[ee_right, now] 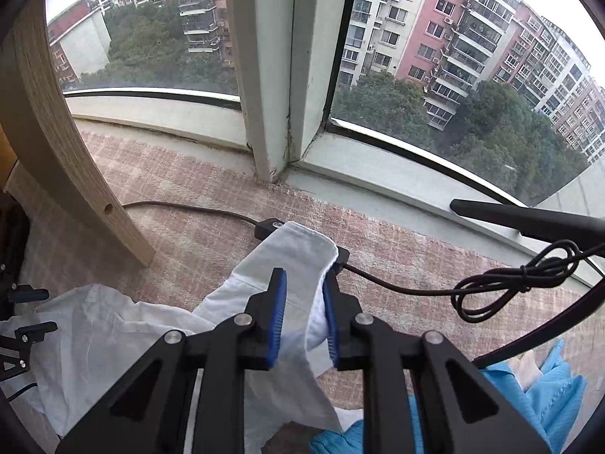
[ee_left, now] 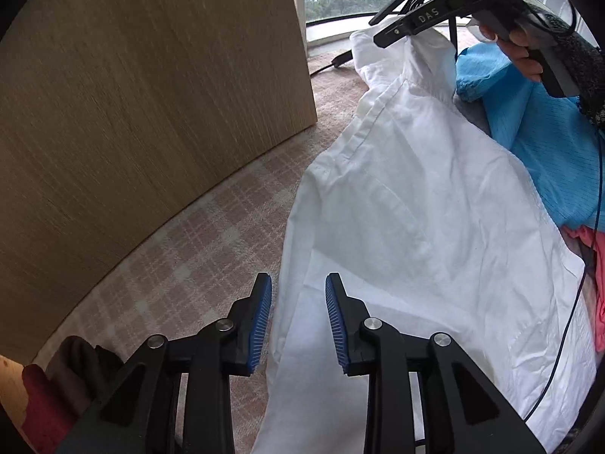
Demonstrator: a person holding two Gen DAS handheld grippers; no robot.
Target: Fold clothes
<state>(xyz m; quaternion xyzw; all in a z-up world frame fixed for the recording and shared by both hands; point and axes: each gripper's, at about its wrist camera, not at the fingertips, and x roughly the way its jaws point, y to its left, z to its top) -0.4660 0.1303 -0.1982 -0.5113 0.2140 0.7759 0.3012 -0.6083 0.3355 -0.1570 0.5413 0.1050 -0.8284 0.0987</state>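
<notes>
A white shirt point(ee_left: 416, 208) lies spread over a plaid carpet point(ee_left: 211, 249). My left gripper point(ee_left: 298, 302) hovers open just above the shirt's near left edge, nothing between its blue pads. A hand holds my right gripper point(ee_left: 382, 32) at the far end, where one sleeve rises off the floor to its tips. In the right wrist view the sleeve's cuff point(ee_right: 302, 242) sits between the narrowed fingers of my right gripper point(ee_right: 304, 291), pressed against the right pad point(ee_right: 329, 314). The rest of the shirt point(ee_right: 113, 333) trails down to the left.
A wooden panel point(ee_left: 132, 94) stands close on the left. A blue garment point(ee_left: 537, 132) and a pink one point(ee_left: 597, 283) lie to the right of the shirt, dark red cloth point(ee_left: 56, 378) at the near left. A black cable point(ee_right: 397, 283) crosses the carpet below the window sill point(ee_right: 378, 185).
</notes>
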